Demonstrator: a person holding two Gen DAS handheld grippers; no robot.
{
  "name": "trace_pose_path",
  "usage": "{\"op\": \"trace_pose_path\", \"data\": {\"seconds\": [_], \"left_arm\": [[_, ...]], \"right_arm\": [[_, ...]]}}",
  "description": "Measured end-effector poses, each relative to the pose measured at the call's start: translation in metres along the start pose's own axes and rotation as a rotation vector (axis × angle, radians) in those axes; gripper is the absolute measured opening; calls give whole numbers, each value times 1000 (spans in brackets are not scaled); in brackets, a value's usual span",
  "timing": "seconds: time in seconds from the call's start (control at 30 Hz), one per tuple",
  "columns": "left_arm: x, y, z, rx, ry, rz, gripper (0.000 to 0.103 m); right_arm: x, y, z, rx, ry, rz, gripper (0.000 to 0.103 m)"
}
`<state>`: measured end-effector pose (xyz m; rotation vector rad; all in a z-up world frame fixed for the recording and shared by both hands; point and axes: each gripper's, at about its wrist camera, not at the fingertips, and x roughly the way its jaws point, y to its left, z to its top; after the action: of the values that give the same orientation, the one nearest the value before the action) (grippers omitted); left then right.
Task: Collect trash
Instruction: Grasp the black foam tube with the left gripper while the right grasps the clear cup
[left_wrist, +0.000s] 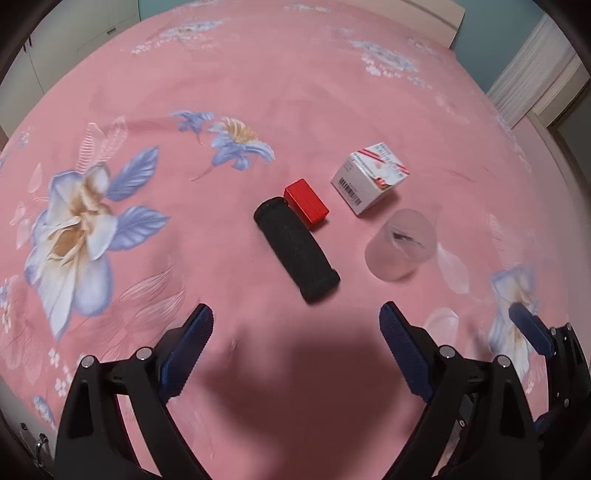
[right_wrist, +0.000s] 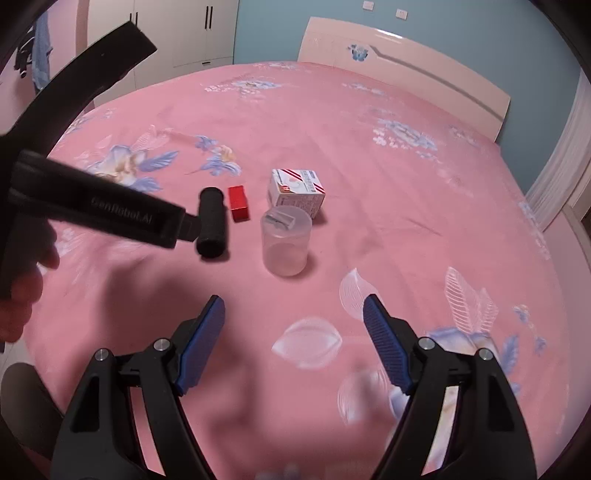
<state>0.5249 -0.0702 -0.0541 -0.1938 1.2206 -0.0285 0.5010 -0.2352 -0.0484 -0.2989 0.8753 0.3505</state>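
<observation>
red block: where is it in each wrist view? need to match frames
Left wrist: the red block lies just above centre, touching the far end of the black foam roll, left of the white carton.
Right wrist: the red block lies left of centre, just right of the black foam roll, left of the white carton.
Shared landmark: the frosted plastic cup, nearer the camera than the carton in both.

"GenRobot.AI" on the left gripper's black body (right_wrist: 122, 214), barcode on the white box (left_wrist: 370, 183), its print unreadable
</observation>
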Motion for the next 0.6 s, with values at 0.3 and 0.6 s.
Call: {"op": "trace_pose_path", "data": {"seconds": [0.3,0.6], "left_arm": [[43,-1,22,-17,18,20,93],[72,1,36,-17,54,6,85]], "right_arm": [[63,-6,18,40,44,38,77],[107,-8,31,71,63,55,70]]}}
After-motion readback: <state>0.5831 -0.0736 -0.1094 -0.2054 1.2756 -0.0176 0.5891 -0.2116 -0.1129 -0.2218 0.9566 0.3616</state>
